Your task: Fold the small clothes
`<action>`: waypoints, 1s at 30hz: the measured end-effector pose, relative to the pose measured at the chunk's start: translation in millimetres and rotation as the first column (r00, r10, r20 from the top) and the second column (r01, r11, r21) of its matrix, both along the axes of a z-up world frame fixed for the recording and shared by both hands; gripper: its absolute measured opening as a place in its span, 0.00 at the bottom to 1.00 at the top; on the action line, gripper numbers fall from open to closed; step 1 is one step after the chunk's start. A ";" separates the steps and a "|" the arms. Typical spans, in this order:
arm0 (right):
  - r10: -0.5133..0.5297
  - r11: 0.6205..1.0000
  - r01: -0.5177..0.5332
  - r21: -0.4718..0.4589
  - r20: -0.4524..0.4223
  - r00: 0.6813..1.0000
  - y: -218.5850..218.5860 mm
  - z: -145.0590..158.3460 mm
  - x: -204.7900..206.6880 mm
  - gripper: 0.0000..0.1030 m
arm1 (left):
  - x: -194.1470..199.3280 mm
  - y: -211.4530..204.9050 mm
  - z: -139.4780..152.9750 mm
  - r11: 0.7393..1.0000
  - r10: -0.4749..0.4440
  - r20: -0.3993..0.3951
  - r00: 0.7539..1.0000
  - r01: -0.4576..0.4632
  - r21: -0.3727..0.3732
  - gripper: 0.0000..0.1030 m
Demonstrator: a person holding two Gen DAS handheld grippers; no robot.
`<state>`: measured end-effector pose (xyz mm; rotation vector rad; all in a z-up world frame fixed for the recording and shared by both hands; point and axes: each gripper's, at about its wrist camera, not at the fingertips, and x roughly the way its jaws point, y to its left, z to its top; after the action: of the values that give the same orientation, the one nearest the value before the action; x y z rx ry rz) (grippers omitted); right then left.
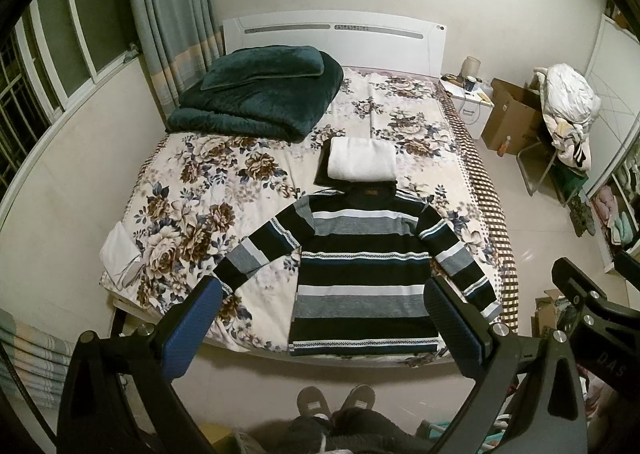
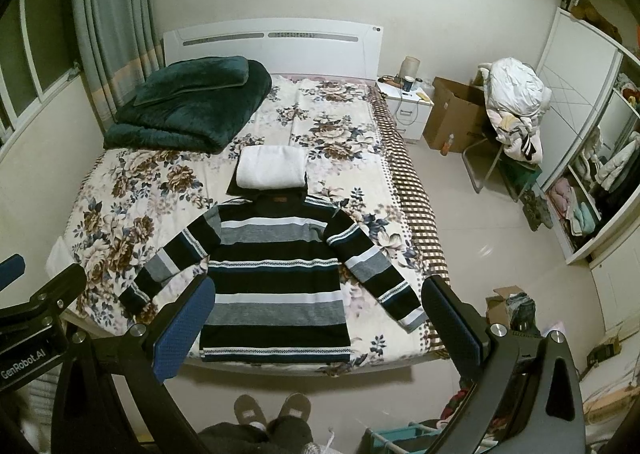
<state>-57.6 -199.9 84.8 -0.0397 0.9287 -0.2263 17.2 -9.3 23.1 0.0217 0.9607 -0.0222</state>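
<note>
A black, grey and white striped sweater (image 1: 360, 274) (image 2: 276, 282) lies flat at the foot of the bed, sleeves spread out to both sides. Just beyond its collar sits a folded white garment (image 1: 362, 163) (image 2: 270, 169) on top of a folded dark one. My left gripper (image 1: 324, 322) hovers open above the bed's near edge, well above the sweater's hem. My right gripper (image 2: 320, 322) is also open and empty, held at about the same height beside it. The right gripper's body (image 1: 588, 306) shows at the left view's right edge.
The bed has a floral sheet (image 1: 208, 189) with a folded dark green blanket (image 1: 260, 93) near the headboard. A nightstand (image 2: 408, 109), a cardboard box (image 2: 456, 117) and a chair piled with clothes (image 2: 516, 109) stand at right. The person's slippered feet (image 2: 272, 410) are on the floor below.
</note>
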 end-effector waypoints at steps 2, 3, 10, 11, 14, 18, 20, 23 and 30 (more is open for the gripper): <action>0.001 1.000 -0.001 0.002 0.000 1.000 -0.2 -0.1 -0.7 1.00 | 0.0 -0.2 -0.3 1.000 0.000 0.002 1.000 0.000 0.001 1.00; 0.000 1.000 0.000 0.002 0.001 1.000 0.1 0.9 -0.3 1.00 | -3.5 2.4 -3.6 1.000 0.000 0.002 1.000 0.000 -0.002 1.00; 0.001 1.000 -0.001 0.001 0.003 1.000 -0.6 1.0 -2.9 1.00 | -1.3 1.8 -1.0 1.000 0.000 0.003 1.000 0.000 -0.002 1.00; 0.001 1.000 -0.001 0.000 0.003 1.000 -0.6 1.4 -2.8 1.00 | -3.3 2.7 -2.8 1.000 0.000 0.004 1.000 0.000 -0.003 1.00; 0.002 1.000 -0.002 0.002 0.005 1.000 -0.9 1.5 -3.6 1.00 | -1.0 1.7 -0.4 1.000 0.000 0.006 1.000 0.000 -0.002 1.00; 0.002 1.000 -0.002 0.004 0.003 1.000 -1.2 1.7 -4.0 1.00 | -4.0 3.2 -3.2 1.000 0.001 0.006 1.000 -0.001 -0.002 1.00; 0.004 1.000 -0.004 0.004 0.004 1.000 -1.6 1.5 -4.9 1.00 | 0.0 -0.1 6.6 1.000 0.002 0.006 1.000 -0.002 -0.003 1.00; 0.004 1.000 -0.004 0.003 0.005 1.000 -2.0 1.2 -5.5 1.00 | 1.7 -1.2 9.6 1.000 0.003 0.007 1.000 -0.003 -0.003 1.00; 0.004 1.000 -0.004 0.003 0.007 1.000 -1.6 2.8 -6.1 1.00 | -1.8 0.7 5.3 1.000 0.000 0.008 1.000 0.000 -0.005 1.00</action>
<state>-63.7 -201.5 87.6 -0.0375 0.9223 -0.2211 15.4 -8.6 28.3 0.0171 0.9522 -0.0243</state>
